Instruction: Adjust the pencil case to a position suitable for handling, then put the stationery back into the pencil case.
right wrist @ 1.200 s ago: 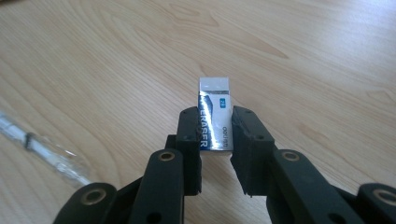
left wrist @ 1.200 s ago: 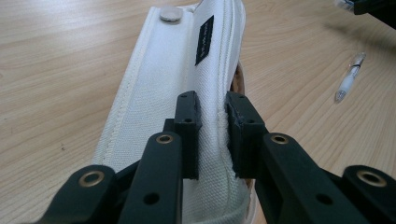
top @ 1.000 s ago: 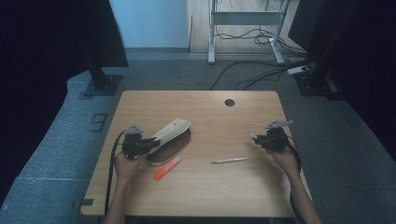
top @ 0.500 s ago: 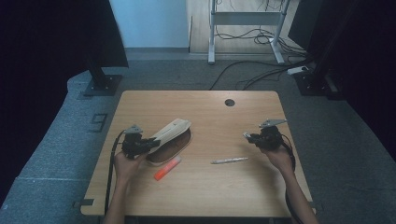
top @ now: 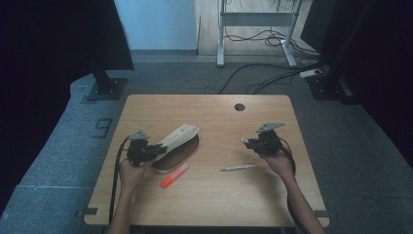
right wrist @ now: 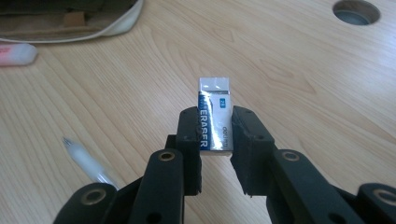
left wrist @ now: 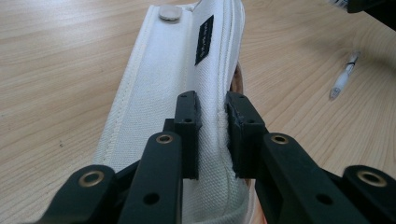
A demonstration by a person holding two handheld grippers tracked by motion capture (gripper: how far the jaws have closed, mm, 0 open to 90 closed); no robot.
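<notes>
The white canvas pencil case (left wrist: 187, 84) lies open on the light wooden surface (top: 209, 204), left of its round cable hole (top: 239, 107), its edge pinched by the closed left hand-held gripper (left wrist: 212, 135). The right hand-held gripper (right wrist: 215, 140), below the hole, clamps a small white-and-blue eraser (right wrist: 214, 116). Grey carpet (top: 370, 170), black stands and cables surround the surface.

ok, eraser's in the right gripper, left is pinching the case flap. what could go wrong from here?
1. The right gripper grips the eraser by its lower part only, so it could tip or slip out on the way to the case.
2. The left gripper pinches just a fold of the flap; the case may sag shut or drag.
3. The pen and highlighter lie close by and could get knocked.
</notes>
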